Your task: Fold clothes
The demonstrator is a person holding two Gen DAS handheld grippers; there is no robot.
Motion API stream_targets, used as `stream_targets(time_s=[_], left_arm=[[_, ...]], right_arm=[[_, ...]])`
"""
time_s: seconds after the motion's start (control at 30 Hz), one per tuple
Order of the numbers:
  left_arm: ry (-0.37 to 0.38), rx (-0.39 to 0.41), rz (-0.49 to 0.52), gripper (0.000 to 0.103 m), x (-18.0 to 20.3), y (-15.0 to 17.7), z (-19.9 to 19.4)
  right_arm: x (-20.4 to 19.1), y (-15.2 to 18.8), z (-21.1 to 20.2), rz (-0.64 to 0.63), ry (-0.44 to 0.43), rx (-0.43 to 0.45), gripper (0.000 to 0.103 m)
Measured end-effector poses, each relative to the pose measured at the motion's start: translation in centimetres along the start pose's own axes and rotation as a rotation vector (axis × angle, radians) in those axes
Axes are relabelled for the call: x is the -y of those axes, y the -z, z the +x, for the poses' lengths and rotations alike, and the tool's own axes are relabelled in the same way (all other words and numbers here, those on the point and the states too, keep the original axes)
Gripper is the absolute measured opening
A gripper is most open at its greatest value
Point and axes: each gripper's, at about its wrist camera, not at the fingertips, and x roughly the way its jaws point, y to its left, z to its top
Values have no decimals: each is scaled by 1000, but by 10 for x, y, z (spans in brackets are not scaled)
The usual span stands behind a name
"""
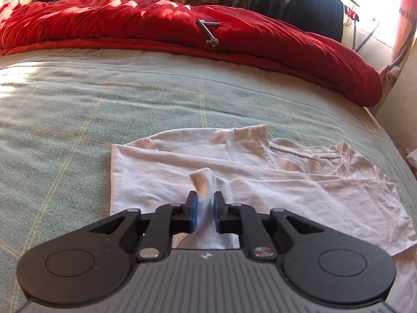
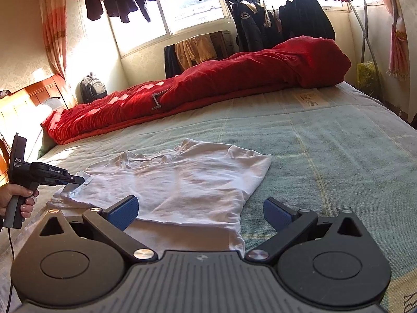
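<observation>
A white T-shirt (image 1: 260, 182) lies partly folded on the green checked bedspread (image 1: 104, 109). My left gripper (image 1: 205, 203) is shut on a pinched-up ridge of the shirt's cloth, which sticks up between the blue pads (image 1: 193, 208). In the right wrist view the same shirt (image 2: 182, 182) lies spread out, and the left gripper (image 2: 78, 180), held by a hand (image 2: 15, 198), grips the shirt's left edge. My right gripper (image 2: 200, 214) stands open just above the shirt's near hem, with nothing pressed between its blue pads (image 2: 123, 212).
A red quilt (image 2: 208, 86) is bunched along the far side of the bed, with a metal crank-shaped piece (image 2: 157, 100) on it. A clothes rack (image 2: 286, 23) with dark jackets stands by the window. A backpack (image 2: 92, 88) sits in the corner. A wooden headboard (image 2: 26, 101) is at left.
</observation>
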Motion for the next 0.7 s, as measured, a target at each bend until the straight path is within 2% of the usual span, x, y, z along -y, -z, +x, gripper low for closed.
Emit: stream_targets(time_s=[0.1,0.37,0.43,0.57,0.7], left_arm=[[-10,51,13,3,3,-5,-9],[36,181,61,3,12,-29,-31],[21,152,50,4,8,-26,-24],[-35,28,12,6,-3,-14,5],[-12,28,-73,4,-14,-8,7]], right_arm=[[1,1,1,6,4,-4,103],[2,2,5,6,13,-11,103],[2,2,6,4,14,-15,103],[2,3,6,0,20,-17,103],[3,2,5,5,18,-13,103]])
